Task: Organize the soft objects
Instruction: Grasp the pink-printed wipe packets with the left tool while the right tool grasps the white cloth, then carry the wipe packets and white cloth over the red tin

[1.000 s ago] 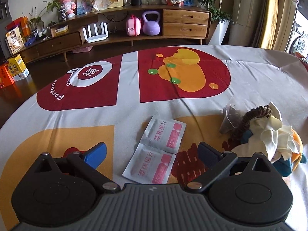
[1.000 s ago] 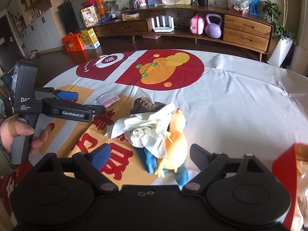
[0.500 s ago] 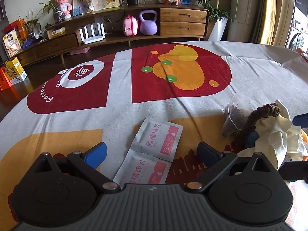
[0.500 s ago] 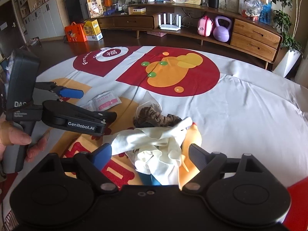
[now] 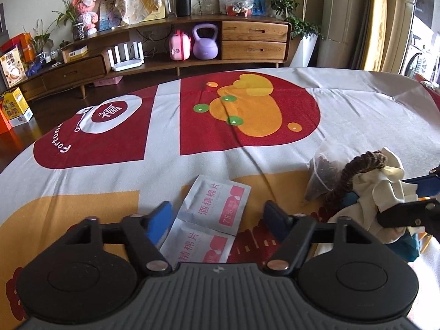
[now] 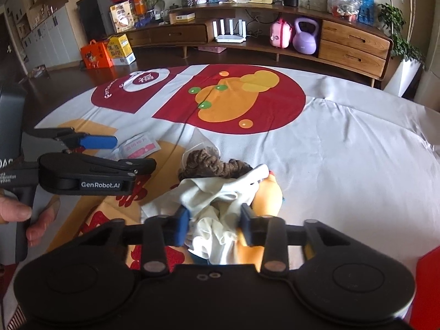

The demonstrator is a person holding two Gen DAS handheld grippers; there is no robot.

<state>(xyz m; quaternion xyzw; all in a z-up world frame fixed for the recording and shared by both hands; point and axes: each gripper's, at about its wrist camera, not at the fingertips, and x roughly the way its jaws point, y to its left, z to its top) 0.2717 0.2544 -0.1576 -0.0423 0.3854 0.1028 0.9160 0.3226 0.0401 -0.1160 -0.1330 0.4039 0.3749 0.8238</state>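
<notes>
A pile of soft things lies on the printed tablecloth: a white glove (image 6: 217, 192), a brown scrunchie (image 6: 214, 165), an orange plush toy (image 6: 268, 195) and a mesh tea bag (image 5: 320, 170). My right gripper (image 6: 214, 227) has its jaws partly closed around the white glove, pads touching the fabric. My left gripper (image 5: 217, 220) is open over two alcohol wipe packets (image 5: 217, 206); it shows in the right wrist view (image 6: 115, 151) too. The pile shows at the right of the left wrist view, glove (image 5: 385, 189) and scrunchie (image 5: 357, 165).
The tablecloth (image 6: 343, 151) covers a large round table. A red box edge (image 6: 429, 280) sits at the right. A wooden sideboard (image 6: 275, 35) with a purple kettlebell (image 6: 305, 35) stands beyond the table. A hand (image 6: 27, 217) holds the left gripper.
My right gripper has moved forward and down over the pile and narrowed its jaws onto the white glove. My left gripper has narrowed its jaws somewhat and come lower over the wipe packets.
</notes>
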